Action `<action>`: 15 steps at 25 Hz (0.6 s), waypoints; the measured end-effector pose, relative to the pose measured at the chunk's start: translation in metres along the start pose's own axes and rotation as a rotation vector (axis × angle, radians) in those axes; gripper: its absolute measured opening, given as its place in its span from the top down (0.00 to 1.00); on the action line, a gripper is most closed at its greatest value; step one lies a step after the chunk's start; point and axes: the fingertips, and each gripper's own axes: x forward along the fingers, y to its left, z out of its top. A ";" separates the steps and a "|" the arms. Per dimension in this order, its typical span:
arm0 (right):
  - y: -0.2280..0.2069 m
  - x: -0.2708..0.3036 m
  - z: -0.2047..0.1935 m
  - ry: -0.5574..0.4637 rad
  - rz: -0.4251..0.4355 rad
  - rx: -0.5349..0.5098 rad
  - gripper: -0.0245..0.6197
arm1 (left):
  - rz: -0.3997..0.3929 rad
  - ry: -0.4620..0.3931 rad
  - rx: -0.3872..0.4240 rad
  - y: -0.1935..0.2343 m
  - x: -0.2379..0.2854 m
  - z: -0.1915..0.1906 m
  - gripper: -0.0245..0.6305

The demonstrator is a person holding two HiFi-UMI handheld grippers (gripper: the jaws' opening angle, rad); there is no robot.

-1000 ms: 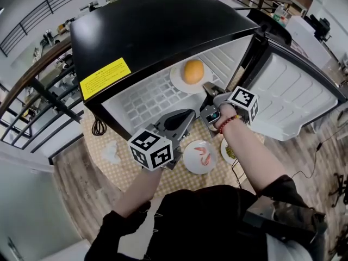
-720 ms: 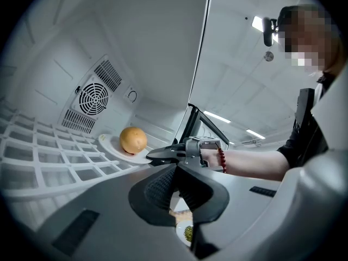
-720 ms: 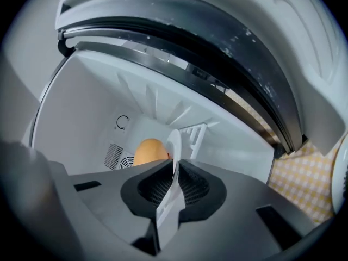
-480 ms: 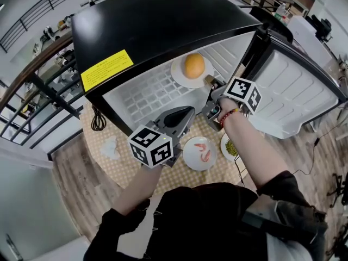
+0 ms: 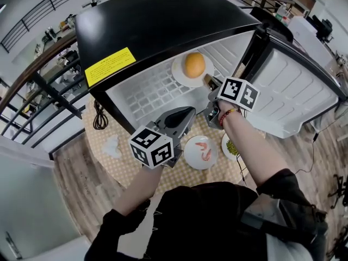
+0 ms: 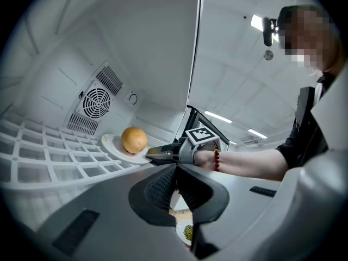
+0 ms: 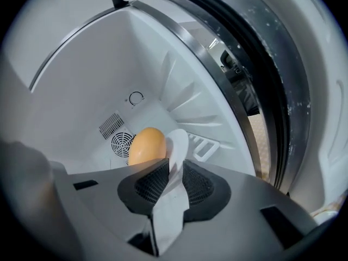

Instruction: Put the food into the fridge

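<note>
An orange (image 5: 194, 64) sits on a white plate (image 5: 181, 81) on the white wire shelf (image 5: 147, 94) inside the open black fridge (image 5: 157, 26). My right gripper (image 5: 208, 81) is at the plate's near rim. In the right gripper view the rim of the plate (image 7: 176, 162) stands between the jaws of the right gripper (image 7: 173, 181), which are opening, with the orange (image 7: 147, 145) just beyond. My left gripper (image 5: 189, 112) hovers in front of the fridge, shut and empty. In the left gripper view the left gripper (image 6: 175, 170) points toward the orange (image 6: 134, 140).
The fridge door (image 5: 293, 86) hangs open to the right. Below the fridge, on a patterned mat, lie a plate of shrimp (image 5: 200, 151) and a plate of green food (image 5: 232, 147). A fan grille (image 6: 98, 101) shows on the fridge's back wall.
The right gripper has shifted slightly upward at the plate's rim. The plate with the orange stays on the shelf. The left gripper has hardly moved.
</note>
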 end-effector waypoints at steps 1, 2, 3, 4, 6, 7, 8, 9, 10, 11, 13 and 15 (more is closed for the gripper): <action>0.000 0.001 0.000 0.001 -0.005 -0.021 0.84 | 0.004 -0.005 -0.003 0.001 -0.001 0.001 0.94; 0.001 0.001 0.000 0.002 -0.010 -0.044 0.84 | 0.007 -0.009 -0.006 0.002 -0.002 0.002 0.94; 0.001 0.002 0.000 0.003 -0.015 -0.066 0.83 | 0.010 -0.012 -0.008 0.002 -0.003 0.002 0.94; 0.002 0.002 0.000 0.004 -0.020 -0.085 0.83 | 0.011 -0.013 -0.008 0.002 -0.004 0.002 0.94; 0.003 0.002 0.000 0.004 -0.030 -0.120 0.82 | 0.012 -0.014 -0.005 0.001 -0.006 0.003 0.94; 0.003 0.002 0.000 0.002 -0.037 -0.138 0.82 | 0.011 -0.013 -0.002 0.000 -0.006 0.003 0.94; 0.004 0.001 0.000 0.001 -0.045 -0.155 0.81 | 0.011 -0.011 0.000 0.000 -0.007 0.003 0.94; 0.004 0.001 0.000 0.000 -0.052 -0.171 0.81 | 0.010 -0.010 0.001 -0.001 -0.008 0.003 0.94; 0.004 0.001 0.000 0.000 -0.058 -0.187 0.80 | 0.010 -0.008 0.002 -0.001 -0.008 0.003 0.94; 0.005 0.002 0.000 0.001 -0.064 -0.205 0.80 | 0.011 -0.008 0.002 -0.001 -0.009 0.002 0.94; 0.006 0.002 0.001 0.005 -0.076 -0.243 0.80 | 0.013 -0.008 0.003 -0.001 -0.010 0.002 0.94; 0.007 0.002 0.001 0.008 -0.089 -0.271 0.80 | 0.015 -0.008 0.003 -0.002 -0.011 0.002 0.94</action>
